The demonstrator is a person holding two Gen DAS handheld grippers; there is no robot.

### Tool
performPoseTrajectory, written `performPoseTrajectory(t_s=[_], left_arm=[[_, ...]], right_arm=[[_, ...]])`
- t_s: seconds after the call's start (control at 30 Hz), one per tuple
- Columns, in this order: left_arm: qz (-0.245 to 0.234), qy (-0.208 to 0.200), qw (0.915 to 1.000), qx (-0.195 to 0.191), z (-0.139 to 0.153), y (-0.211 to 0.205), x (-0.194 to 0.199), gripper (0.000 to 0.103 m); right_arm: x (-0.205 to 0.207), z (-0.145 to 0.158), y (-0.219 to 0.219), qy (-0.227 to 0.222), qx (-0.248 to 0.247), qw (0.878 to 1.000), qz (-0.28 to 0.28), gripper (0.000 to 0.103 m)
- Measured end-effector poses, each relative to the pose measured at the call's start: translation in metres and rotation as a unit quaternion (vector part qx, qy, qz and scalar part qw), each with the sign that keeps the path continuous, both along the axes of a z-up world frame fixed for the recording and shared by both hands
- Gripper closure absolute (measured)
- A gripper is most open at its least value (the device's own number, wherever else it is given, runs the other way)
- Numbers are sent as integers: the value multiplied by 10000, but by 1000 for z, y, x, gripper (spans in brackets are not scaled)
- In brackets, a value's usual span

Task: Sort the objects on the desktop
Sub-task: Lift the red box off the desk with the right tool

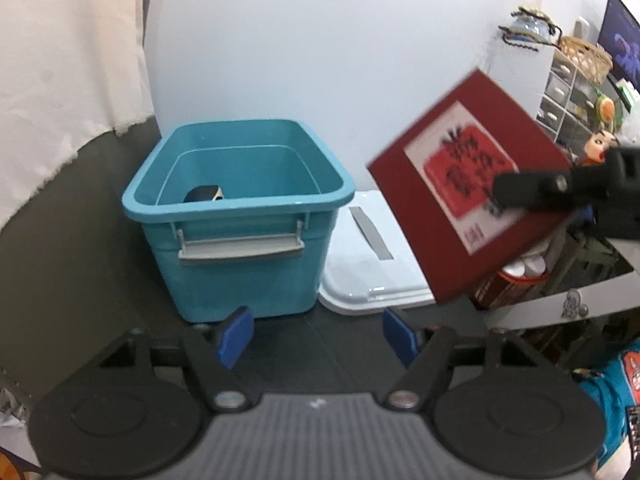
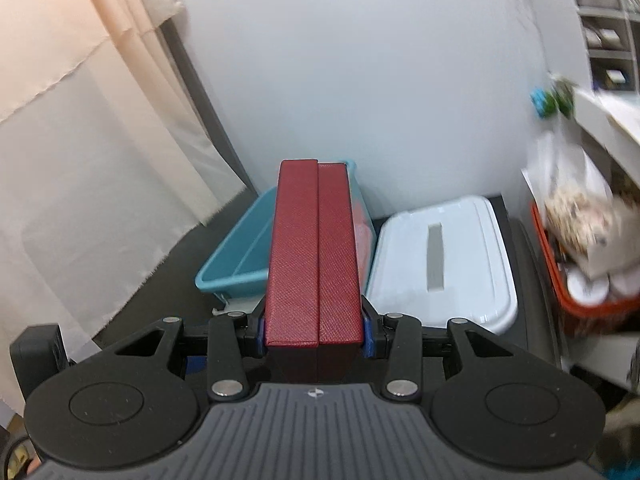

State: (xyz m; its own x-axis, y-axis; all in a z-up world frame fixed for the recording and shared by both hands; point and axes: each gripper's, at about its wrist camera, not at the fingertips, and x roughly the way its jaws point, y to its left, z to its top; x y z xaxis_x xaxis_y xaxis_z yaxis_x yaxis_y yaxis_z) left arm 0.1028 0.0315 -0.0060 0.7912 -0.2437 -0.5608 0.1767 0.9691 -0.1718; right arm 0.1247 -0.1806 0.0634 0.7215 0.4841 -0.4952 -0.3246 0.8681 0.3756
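Note:
A dark red box is clamped edge-on between the blue pads of my right gripper, held up in the air. In the left wrist view the same red box hangs tilted at the right, showing a white and red label, with the right gripper's black finger across it. My left gripper is open with nothing between its blue pads, low in front of a teal bin. A dark object lies inside the bin. The teal bin is partly hidden behind the box.
A white lid lies flat right of the bin on the dark desk; the white lid also shows beyond the box. A red basket of clutter stands at the right. A curtain hangs left, a white wall behind.

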Motion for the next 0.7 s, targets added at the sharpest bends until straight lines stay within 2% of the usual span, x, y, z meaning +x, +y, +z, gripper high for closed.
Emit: performPoseTrajectory(t_s=[0.3, 0.7], left_arm=[[6, 23, 10000, -53, 1, 4, 1, 22], [47, 73, 9998, -157, -4, 8, 9, 19]], right_arm=[[28, 33, 31, -256, -265, 9991, 232, 59], [68, 53, 63, -313, -453, 9981, 269, 59]])
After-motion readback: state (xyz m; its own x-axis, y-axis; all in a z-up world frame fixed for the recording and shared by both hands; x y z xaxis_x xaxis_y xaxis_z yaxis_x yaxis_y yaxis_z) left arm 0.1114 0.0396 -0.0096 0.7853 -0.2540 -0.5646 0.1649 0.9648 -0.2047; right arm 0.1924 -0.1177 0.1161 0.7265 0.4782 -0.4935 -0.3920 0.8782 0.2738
